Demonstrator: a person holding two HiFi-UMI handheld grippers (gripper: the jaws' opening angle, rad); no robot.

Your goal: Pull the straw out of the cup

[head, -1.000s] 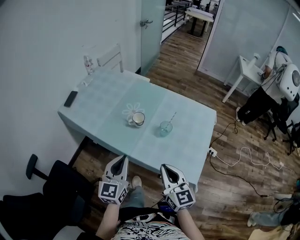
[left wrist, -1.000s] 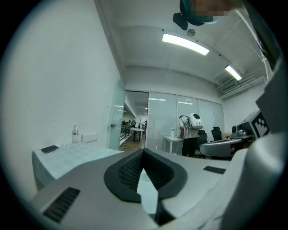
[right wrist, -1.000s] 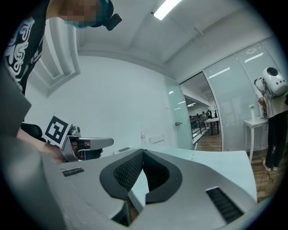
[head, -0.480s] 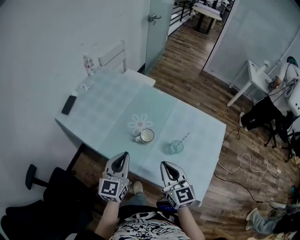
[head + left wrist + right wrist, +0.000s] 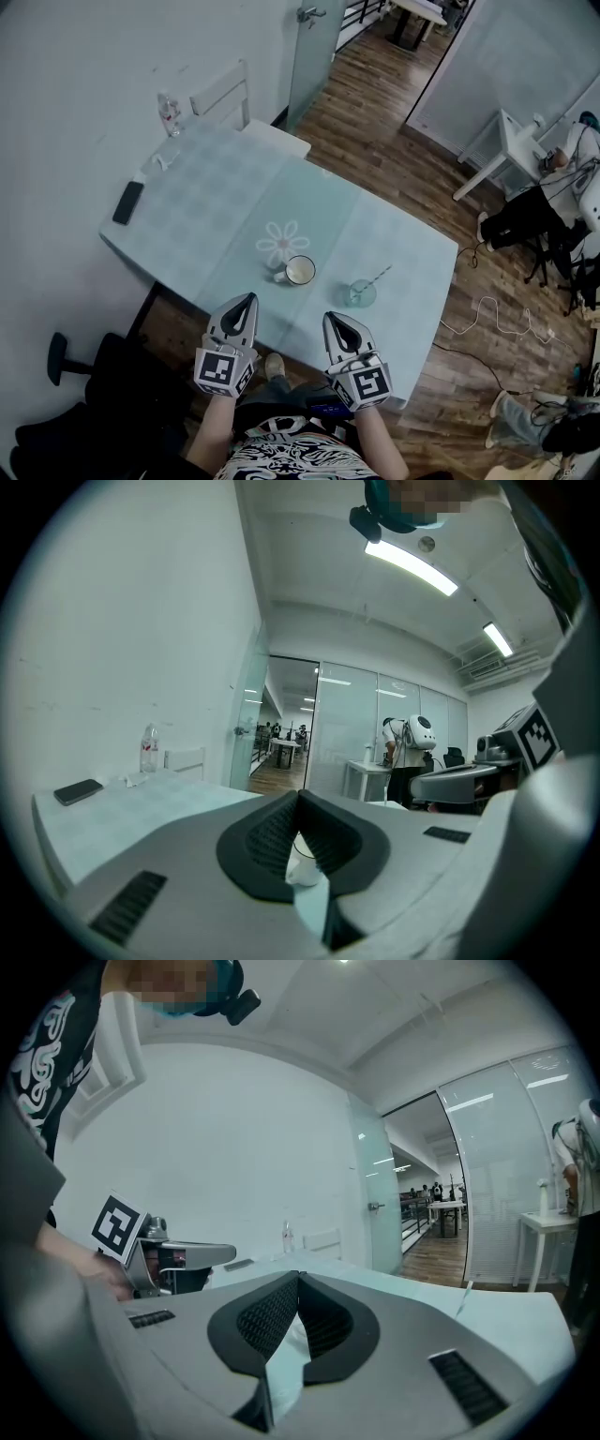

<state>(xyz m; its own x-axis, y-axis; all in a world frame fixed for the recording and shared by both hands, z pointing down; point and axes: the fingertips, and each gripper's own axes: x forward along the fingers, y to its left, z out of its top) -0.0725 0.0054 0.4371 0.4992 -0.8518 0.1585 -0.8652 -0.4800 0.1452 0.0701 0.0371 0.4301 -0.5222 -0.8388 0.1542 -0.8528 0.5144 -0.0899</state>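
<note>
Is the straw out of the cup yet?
Not yet. Nothing is done: the straw stands in the cup on the table. The left gripper and right gripper are shut and empty, short of the cup. Left to do: reach over, grip the straw, pull it out.

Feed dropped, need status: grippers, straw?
Left gripper and right gripper shut, empty. Straw in cup, untouched. Mug beside cup, apart, not blocking.

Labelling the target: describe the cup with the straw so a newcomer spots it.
On the pale table, look at the near edge, just ahead of the right gripper. The clear cup stands right of the white mug; it alone holds a straw.
</note>
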